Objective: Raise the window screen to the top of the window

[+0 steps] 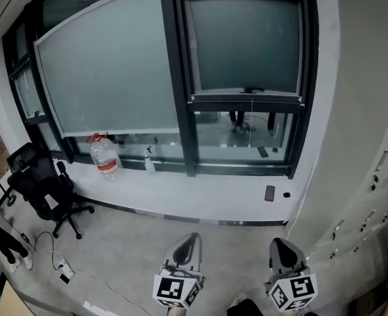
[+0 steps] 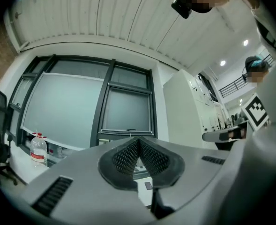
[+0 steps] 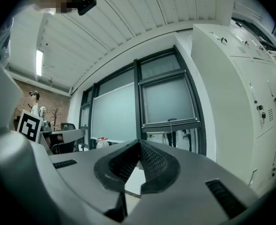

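The window screen (image 1: 246, 41) is a grey panel in the right-hand black-framed window. Its bottom bar (image 1: 248, 99), with a small handle and thin cord at its middle, hangs about two thirds of the way down; clear glass shows beneath. The screen (image 2: 128, 110) also appears in the left gripper view, and again as the screen (image 3: 169, 100) in the right gripper view. My left gripper (image 1: 187, 243) and right gripper (image 1: 279, 243) are held low, well back from the sill, both pointing at the window. The left gripper (image 2: 138, 142) and the right gripper (image 3: 138, 143) are shut on nothing.
A large water bottle (image 1: 105, 155) and a small spray bottle (image 1: 149, 160) stand on the white sill (image 1: 200, 199); a phone (image 1: 269, 193) lies at its right. A black office chair (image 1: 42, 186) is at left, white cabinets (image 1: 371, 143) at right.
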